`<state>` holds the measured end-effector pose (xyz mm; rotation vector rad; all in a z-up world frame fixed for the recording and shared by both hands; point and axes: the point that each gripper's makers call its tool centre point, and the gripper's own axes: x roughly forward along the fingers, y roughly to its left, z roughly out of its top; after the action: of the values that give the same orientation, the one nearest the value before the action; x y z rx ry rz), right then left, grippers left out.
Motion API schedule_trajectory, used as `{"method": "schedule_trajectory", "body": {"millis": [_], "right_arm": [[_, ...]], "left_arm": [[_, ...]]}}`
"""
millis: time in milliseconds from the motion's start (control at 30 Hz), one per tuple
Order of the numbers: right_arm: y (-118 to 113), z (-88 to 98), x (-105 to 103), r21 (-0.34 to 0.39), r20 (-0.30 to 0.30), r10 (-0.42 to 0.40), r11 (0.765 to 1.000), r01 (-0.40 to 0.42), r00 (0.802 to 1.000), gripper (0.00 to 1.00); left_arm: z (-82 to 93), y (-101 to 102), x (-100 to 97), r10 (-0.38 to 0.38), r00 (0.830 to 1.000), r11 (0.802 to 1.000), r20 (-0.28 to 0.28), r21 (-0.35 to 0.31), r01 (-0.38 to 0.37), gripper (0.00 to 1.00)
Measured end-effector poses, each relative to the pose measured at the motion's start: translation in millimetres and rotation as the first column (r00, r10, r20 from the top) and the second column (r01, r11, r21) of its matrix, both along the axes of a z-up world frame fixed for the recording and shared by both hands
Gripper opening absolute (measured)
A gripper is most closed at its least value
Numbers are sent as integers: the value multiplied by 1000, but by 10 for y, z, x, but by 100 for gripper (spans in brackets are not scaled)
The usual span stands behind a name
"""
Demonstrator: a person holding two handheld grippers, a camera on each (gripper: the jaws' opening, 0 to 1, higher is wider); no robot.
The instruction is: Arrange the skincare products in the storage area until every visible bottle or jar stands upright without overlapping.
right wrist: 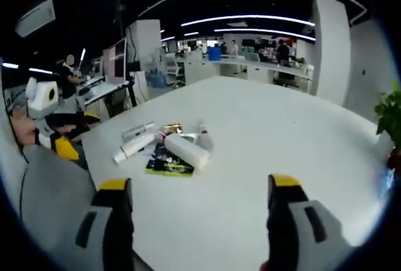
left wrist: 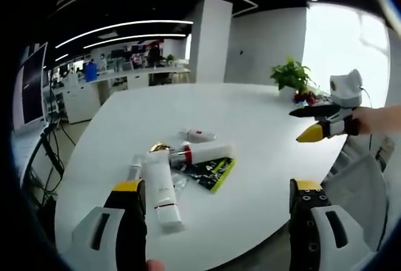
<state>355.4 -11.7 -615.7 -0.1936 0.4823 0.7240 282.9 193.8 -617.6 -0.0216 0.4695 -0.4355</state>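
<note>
The large white round-edged table [left wrist: 263, 127] carries everything, and most of its top is bare: wide open surface lies beyond the products toward the far rim and off to the side where the green potted plant [left wrist: 290, 74] stands near the edge. In your right gripper view the table's near edge curves just ahead of your jaws, with the pile set close to the rim on the side where grey chair backs [right wrist: 44, 202] stand.

The skincare products lie in one loose cluster, none upright. The biggest is a white squeeze tube with a thin red band [left wrist: 161, 191], lying flat just ahead of your left tool [left wrist: 216, 193]. Beside it lies a white tube with a red collar [left wrist: 203, 153], resting partly across a flat black-and-yellow-green sachet [left wrist: 210, 172]. A smaller white tube with a red label [left wrist: 197, 135] lies a little apart, farther out. A slim white tube [left wrist: 135, 169] is partly hidden behind the left jaw, and a small gold-topped item [left wrist: 158, 148] is too small to identify.

Your left tool is released, jaws wide apart, holding nothing. Your right tool [right wrist: 200, 189] is likewise spread and empty; in the left gripper view it hangs above the table's far side, well apart from the cluster.
</note>
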Motion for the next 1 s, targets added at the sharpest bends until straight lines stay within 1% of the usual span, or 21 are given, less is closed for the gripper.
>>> {"method": "schedule_trajectory", "body": {"millis": [200,300,467,533,567,700,833,1000], "right_arm": [[164,-11,150,-31,-7,88,996,-88,996,90],[277,-54,239,-59,-10,145,988,-146,989,90],[459,-159,369,-71,-34,201,977,-203,979,89],[536,-227,397,-82,-53,232,968,-236,971,88],[570,-271,410,-102,-61,255,960,-260,965,88],[684,-338,450,-130,-73,312,939,-319,947,86],[778,-376,524,-140,-81,341,926,-349,937,85],[895,-482,604,-155,-95,370,912,-381,924,82]], "left_arm": [[-10,16,3,9,1000,1000,-10,-19,-9,94],[-16,31,6,18,1000,1000,-14,-24,-19,95],[-26,37,8,22,1000,999,-19,-27,-22,95],[-33,42,10,24,999,999,-22,-28,-25,95],[-33,45,11,27,999,999,-23,-30,-28,95],[-36,57,16,35,999,999,-28,-36,-36,95],[-38,59,19,39,999,998,-31,-40,-40,95],[-45,49,16,36,999,998,-39,-48,-38,94]]}}
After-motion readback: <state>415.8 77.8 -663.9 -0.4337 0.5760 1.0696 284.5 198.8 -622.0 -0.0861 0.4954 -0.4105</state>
